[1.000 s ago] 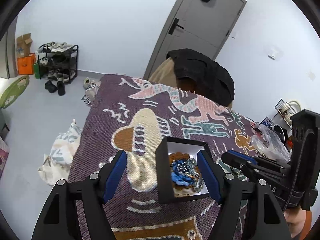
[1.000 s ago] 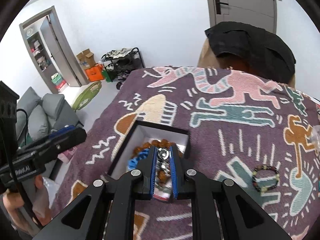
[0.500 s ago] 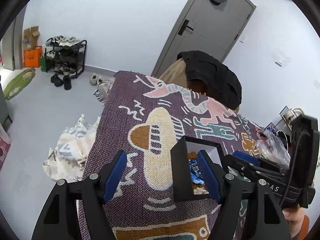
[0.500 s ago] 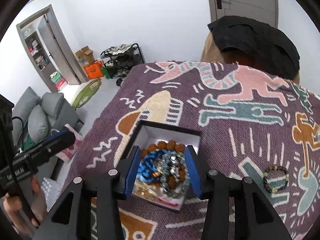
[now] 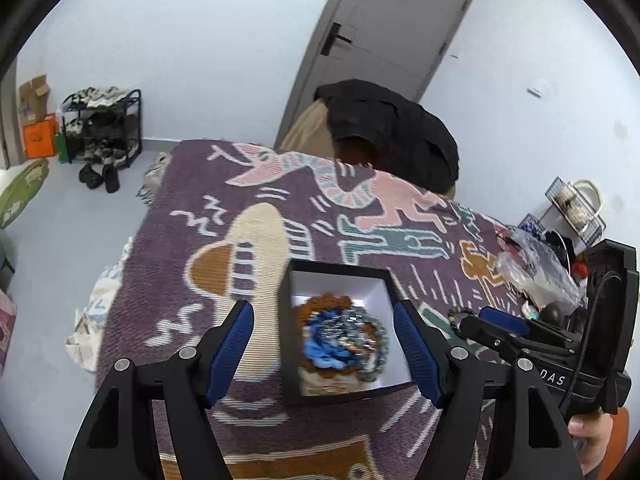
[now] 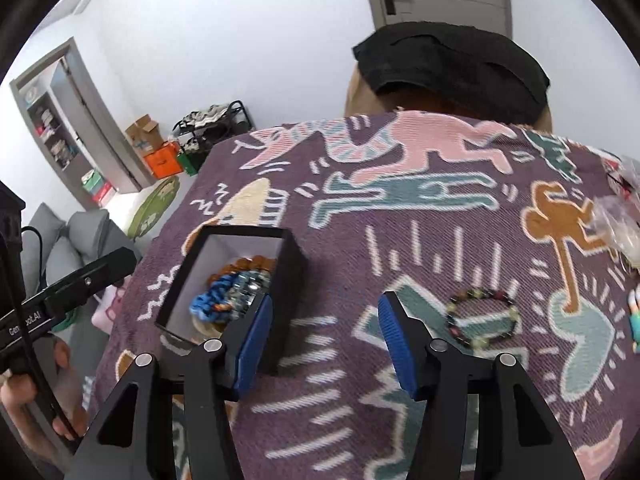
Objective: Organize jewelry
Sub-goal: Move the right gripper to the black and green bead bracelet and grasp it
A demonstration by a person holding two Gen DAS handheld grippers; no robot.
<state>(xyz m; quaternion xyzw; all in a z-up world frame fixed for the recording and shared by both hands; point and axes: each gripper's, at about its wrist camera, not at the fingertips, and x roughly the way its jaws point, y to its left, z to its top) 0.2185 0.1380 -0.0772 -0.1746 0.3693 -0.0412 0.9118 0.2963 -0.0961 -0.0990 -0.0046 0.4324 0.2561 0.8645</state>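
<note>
Low in the left wrist frame, your left gripper [image 5: 323, 354] has its blue-padded fingers spread wide with nothing pinched, the black jewelry box [image 5: 340, 332] sitting between them toward the right pad. Inside that white-lined box lies a heap of bracelets [image 5: 340, 340], blue cord and brown beads among them, somewhat blurred. At the bottom of the right wrist frame, your right gripper [image 6: 326, 346] is likewise parted and empty above the patterned purple blanket [image 6: 400, 240]; its left pad overlaps the box's near right corner in view, though contact cannot be told. Just right of the other pad, a dark beaded bracelet [image 6: 482, 317] lies flat on the blanket, apart from the box. Farther out, at the right edge, sits a crumpled clear plastic bag [image 5: 536, 264].
</note>
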